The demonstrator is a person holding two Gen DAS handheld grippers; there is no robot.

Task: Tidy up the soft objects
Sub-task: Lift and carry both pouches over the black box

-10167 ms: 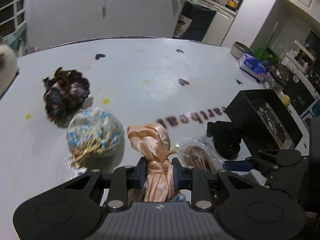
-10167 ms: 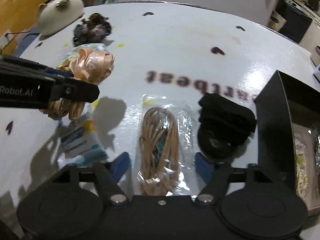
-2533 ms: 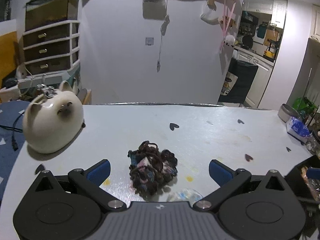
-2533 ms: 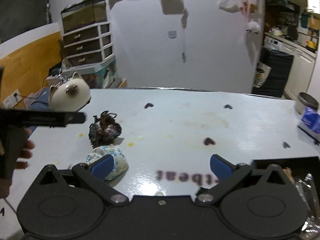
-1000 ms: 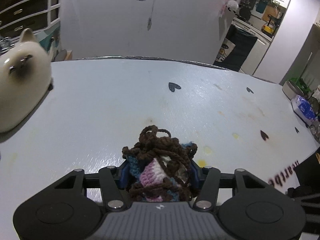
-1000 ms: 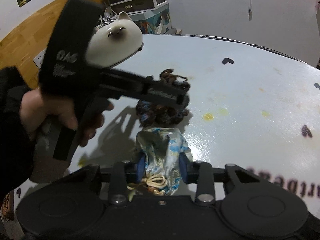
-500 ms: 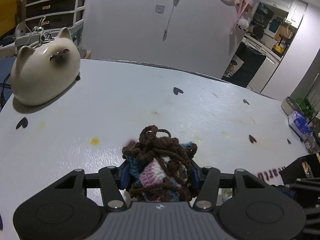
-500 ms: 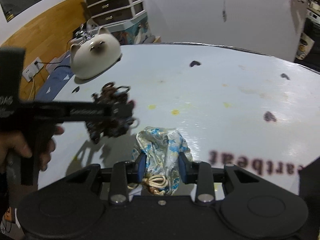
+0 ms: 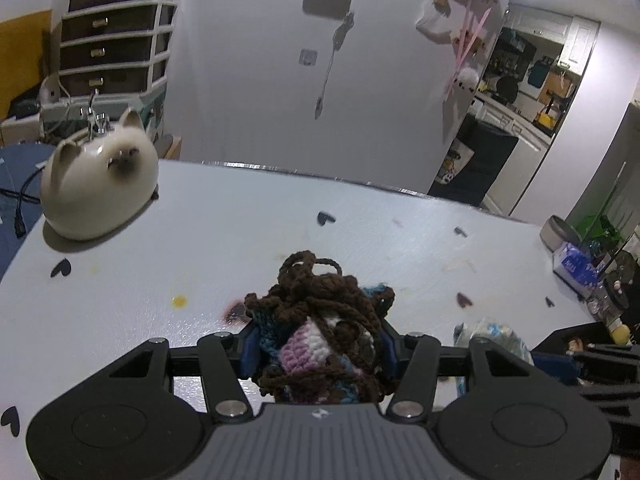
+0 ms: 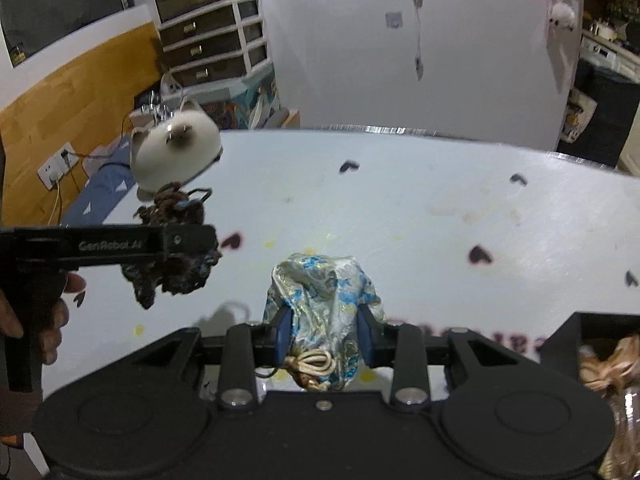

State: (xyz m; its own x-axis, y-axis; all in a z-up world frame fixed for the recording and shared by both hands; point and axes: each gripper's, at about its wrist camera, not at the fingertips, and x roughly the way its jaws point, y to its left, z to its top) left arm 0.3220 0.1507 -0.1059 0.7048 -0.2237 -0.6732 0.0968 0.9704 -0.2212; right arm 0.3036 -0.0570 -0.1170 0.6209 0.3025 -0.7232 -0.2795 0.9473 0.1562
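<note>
My left gripper (image 9: pixel 318 346) is shut on a brown, purple and blue crochet bundle (image 9: pixel 320 320) and holds it above the white table (image 9: pixel 240 240). The bundle also shows at the left of the right wrist view (image 10: pixel 172 256), under the left gripper's finger. My right gripper (image 10: pixel 324 334) is shut on a white and blue brocade pouch (image 10: pixel 320 300) with a cream cord knot, lifted off the table. That pouch shows in the left wrist view (image 9: pixel 492 336) at the right. A black box (image 10: pixel 592 344) at the right holds a peach satin bundle (image 10: pixel 612 364).
A cream cat-shaped ceramic (image 9: pixel 96 188) stands at the table's far left edge. Dark heart stickers and yellow spots dot the table. A grey bowl (image 9: pixel 560 234) and a blue packet (image 9: pixel 576 264) lie past the right edge.
Both grippers have lifted higher with their loads and tilted up; the views show more of the room. The left gripper has moved a little right, toward the black box.
</note>
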